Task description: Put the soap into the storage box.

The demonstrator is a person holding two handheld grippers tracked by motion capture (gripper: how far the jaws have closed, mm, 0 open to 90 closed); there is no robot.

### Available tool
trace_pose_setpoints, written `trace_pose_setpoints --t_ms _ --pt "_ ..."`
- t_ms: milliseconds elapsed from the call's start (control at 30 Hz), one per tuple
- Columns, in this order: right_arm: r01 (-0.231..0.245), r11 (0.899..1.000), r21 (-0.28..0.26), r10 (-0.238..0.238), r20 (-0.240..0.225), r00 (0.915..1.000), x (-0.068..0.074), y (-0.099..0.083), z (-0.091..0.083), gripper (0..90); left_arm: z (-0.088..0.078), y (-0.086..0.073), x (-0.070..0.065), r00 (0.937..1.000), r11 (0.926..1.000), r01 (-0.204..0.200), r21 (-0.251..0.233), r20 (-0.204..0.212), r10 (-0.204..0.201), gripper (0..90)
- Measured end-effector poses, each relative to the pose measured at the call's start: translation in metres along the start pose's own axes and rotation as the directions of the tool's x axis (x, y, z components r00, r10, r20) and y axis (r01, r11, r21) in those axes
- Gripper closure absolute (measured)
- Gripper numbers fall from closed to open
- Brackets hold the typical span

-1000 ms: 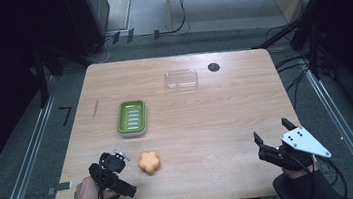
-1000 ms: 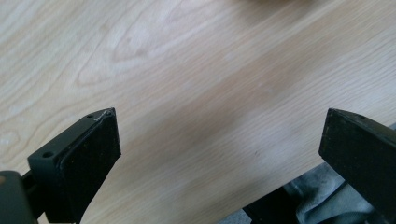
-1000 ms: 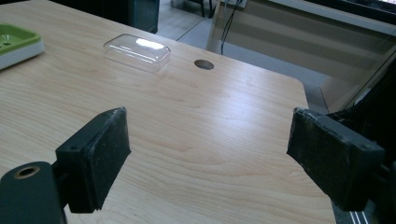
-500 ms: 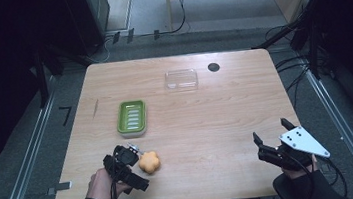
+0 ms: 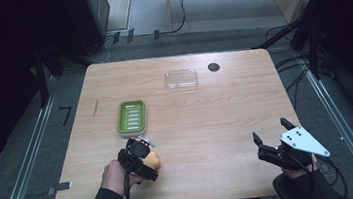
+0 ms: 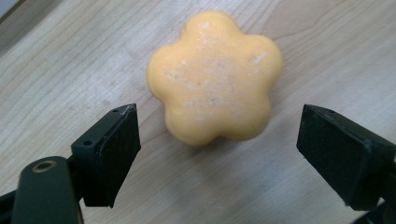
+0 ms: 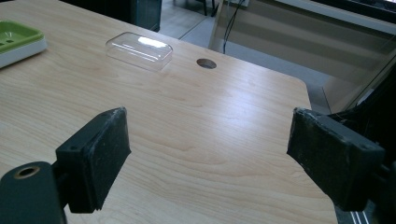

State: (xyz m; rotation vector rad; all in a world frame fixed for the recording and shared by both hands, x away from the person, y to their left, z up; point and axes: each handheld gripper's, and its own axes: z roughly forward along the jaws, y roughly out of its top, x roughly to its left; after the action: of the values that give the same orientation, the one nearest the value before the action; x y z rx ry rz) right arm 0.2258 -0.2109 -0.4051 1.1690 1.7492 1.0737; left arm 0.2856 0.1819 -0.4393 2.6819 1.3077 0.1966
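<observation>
While spread wide, left gripper (image 6: pixel 217 154) over soap (image 6: pixel 215 77)

Soap (image 5: pixel 152 160) lies on table (image 5: pixel 216 115), before the dish (image 5: pixel 131 117).

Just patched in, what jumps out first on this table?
The orange flower-shaped soap near the table's front left, lying between the open fingers of the left gripper, not yet clamped. Just beyond it sits the green soap dish, with a clear plastic lid farther back. The right gripper hangs open at the front right.
</observation>
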Motion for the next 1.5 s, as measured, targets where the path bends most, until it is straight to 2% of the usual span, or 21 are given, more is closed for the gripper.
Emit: trace_pose_setpoints --t_ms 133,200,300,400,467,600,667,800,967,1033,1233,1500 --pt "0.001 1.000 0.000 -0.001 -0.001 1.0000 0.000 0.000 0.000 13.3 0.004 0.003 0.001 0.9997 0.9997 -0.019 0.017 -0.013 0.019 24.4" --pt "0.001 1.000 -0.002 -0.001 -0.001 1.0000 0.000 0.000 0.000 13.3 0.005 0.003 0.002 0.9998 0.9998 -0.014 0.014 -0.015 0.014 28.9" --pt "-0.001 1.000 -0.001 0.001 -0.001 1.0000 0.000 0.000 0.000 13.3 0.006 0.003 0.004 0.9996 0.9994 -0.029 0.018 -0.003 0.029 31.8" --pt "0.001 1.000 -0.001 -0.001 -0.001 1.0000 0.000 0.000 0.000 13.3 0.006 0.000 0.005 0.9988 0.9987 -0.048 0.019 0.010 0.048 39.2" --pt "-0.001 1.000 -0.002 0.001 -0.001 1.0000 0.000 0.000 0.000 13.3 0.005 -0.001 0.006 0.9979 0.9977 -0.064 0.022 0.014 0.064 39.4" --pt "-0.001 1.000 -0.003 0.001 0.001 1.0000 0.000 0.000 0.000 13.4 0.005 -0.001 0.006 0.9980 0.9978 -0.062 0.022 0.010 0.062 39.0" --pt "0.000 1.000 -0.003 0.000 0.000 1.0000 0.000 0.000 0.000 13.3 0.005 0.000 0.005 0.9984 0.9983 -0.056 0.018 0.012 0.056 32.3" --pt "0.000 1.000 -0.002 0.000 0.002 1.0000 0.000 0.000 0.000 13.3 0.007 0.002 0.001 0.9983 0.9981 -0.058 0.020 -0.004 0.058 30.5" --pt "0.001 1.000 -0.002 -0.001 0.000 1.0000 0.000 0.000 0.000 13.3 0.012 0.002 -0.003 0.9951 0.9958 -0.080 0.044 -0.054 0.082 36.9" --pt "0.000 1.000 -0.001 0.000 0.000 1.0000 0.000 0.000 0.000 13.3 0.013 0.002 -0.003 0.9945 0.9955 -0.085 0.043 -0.058 0.087 38.4" --pt "0.001 1.000 0.000 -0.001 -0.001 1.0000 0.000 0.000 0.000 13.4 0.013 0.001 -0.002 0.9955 0.9960 -0.082 0.035 -0.045 0.083 39.4" --pt "0.003 1.000 0.000 -0.003 0.000 1.0000 0.000 0.000 0.000 13.3 0.014 -0.001 0.003 0.9974 0.9971 -0.072 0.023 -0.006 0.072 39.4"
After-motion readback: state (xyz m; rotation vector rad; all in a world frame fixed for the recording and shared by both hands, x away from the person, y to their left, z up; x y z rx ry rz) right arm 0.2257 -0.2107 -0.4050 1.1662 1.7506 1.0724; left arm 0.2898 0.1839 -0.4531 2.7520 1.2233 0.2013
